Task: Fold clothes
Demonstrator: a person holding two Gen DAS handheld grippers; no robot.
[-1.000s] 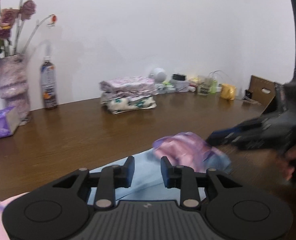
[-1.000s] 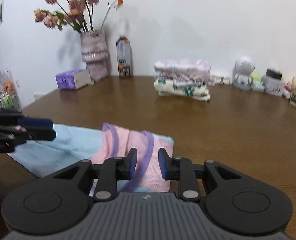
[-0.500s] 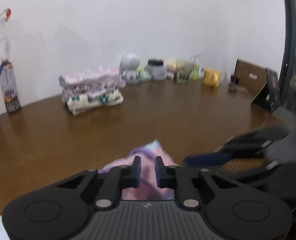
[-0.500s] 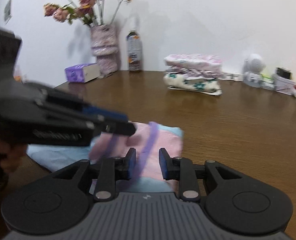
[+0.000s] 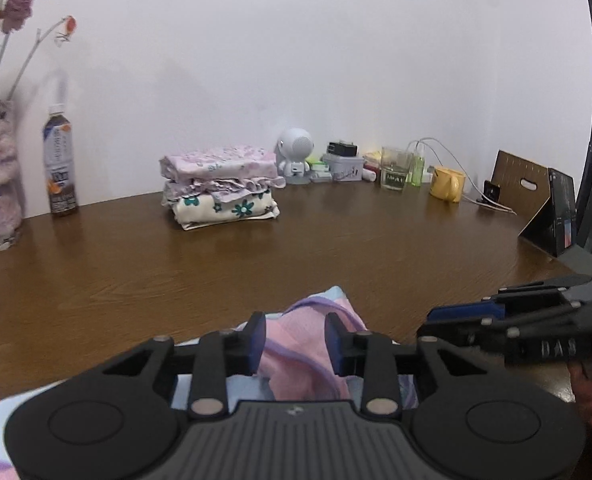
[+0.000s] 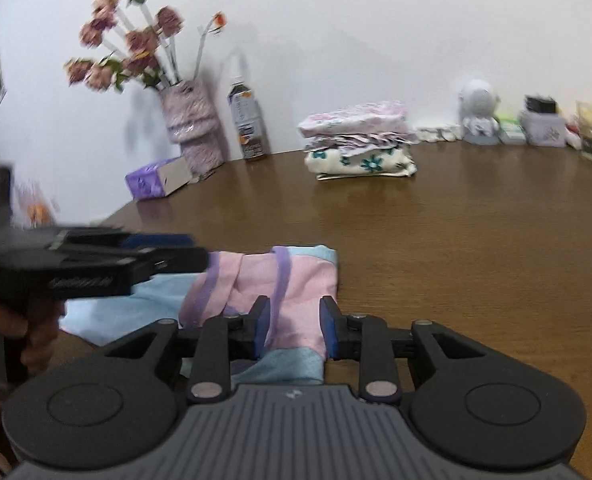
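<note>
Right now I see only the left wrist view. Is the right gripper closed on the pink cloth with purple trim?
Observer: No, the right gripper is open; the pink cloth with purple trim shows between its separated fingers.
Operator: What lies under the cloth?
Observer: Light blue fabric, which spreads left towards the left gripper.
Operator: Something else on the left side?
Observer: A purple tissue box beside the fuzzy pink vase.

table [image 5: 335,248]: brown wood | bottle [image 5: 59,168]: upright at table's far edge by the wall | vase [image 6: 192,128]: left of bottle, held pink flowers [image 6: 128,52] | tissue box [image 6: 158,178]: in front of vase | white figurine [image 5: 295,155]: right of bottle | yellow mug [image 5: 448,189]: further right
</note>
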